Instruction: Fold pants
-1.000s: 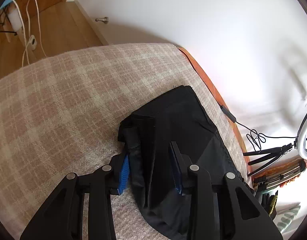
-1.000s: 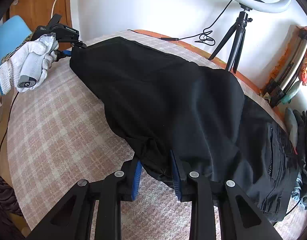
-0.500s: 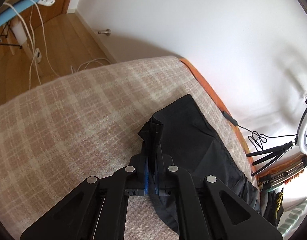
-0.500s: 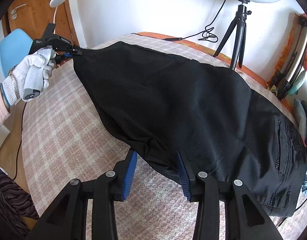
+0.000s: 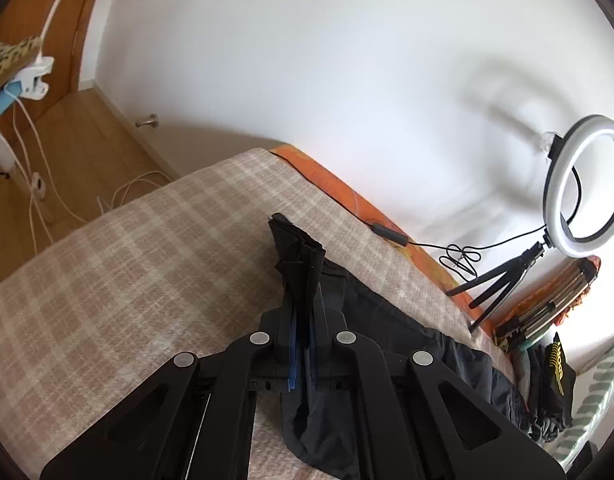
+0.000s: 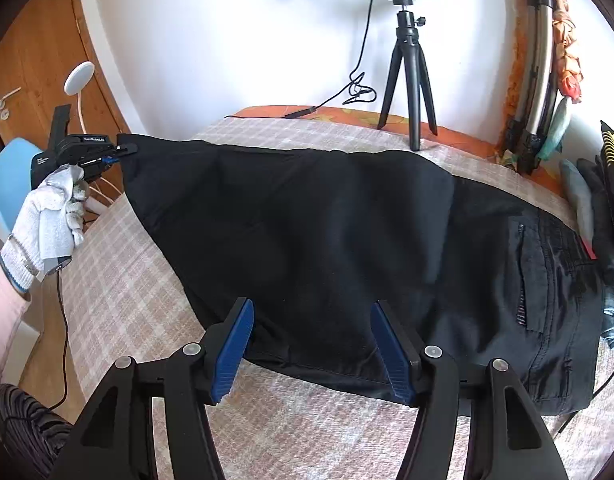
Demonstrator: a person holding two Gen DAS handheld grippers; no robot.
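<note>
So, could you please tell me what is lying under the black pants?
The pants lie on a checked blanket, which shows all round them. An orange sheet peeks out at the far edge. Whatever else sits beneath the fabric is covered.

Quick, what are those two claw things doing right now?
Left gripper: closed, pinching the hem of the black pants.
Right gripper: open, fingers either side of the pants' near edge, holding nothing.
</note>
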